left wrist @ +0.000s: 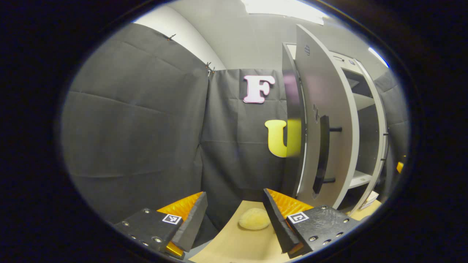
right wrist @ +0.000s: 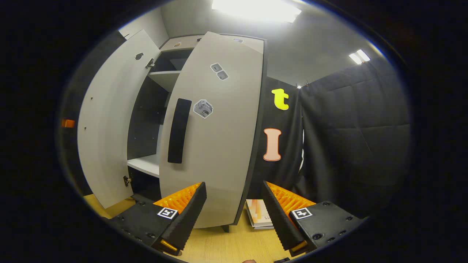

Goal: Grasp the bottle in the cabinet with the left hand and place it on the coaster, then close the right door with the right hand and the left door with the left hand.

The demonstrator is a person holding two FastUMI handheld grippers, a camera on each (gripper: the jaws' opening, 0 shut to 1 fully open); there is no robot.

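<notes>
In the left gripper view my left gripper (left wrist: 234,195) stands open and holds nothing. Just beyond its fingers a pale yellow round pad (left wrist: 254,219) lies on the wooden table (left wrist: 234,244). To the right stands the grey cabinet's left door (left wrist: 329,109), swung open, with its black handle (left wrist: 321,153) facing me. In the right gripper view my right gripper (right wrist: 234,186) is open and holds nothing, close in front of the right door (right wrist: 223,146). That door stands ajar, with a long black handle (right wrist: 179,131). The left door (right wrist: 109,128) is wide open.
White shelves (left wrist: 360,179) show inside the cabinet between the doors; a lower shelf (right wrist: 144,164) is bare where visible. A small stack of books (right wrist: 260,216) lies on the table by the cabinet's right foot. Black cloth walls close in on both sides.
</notes>
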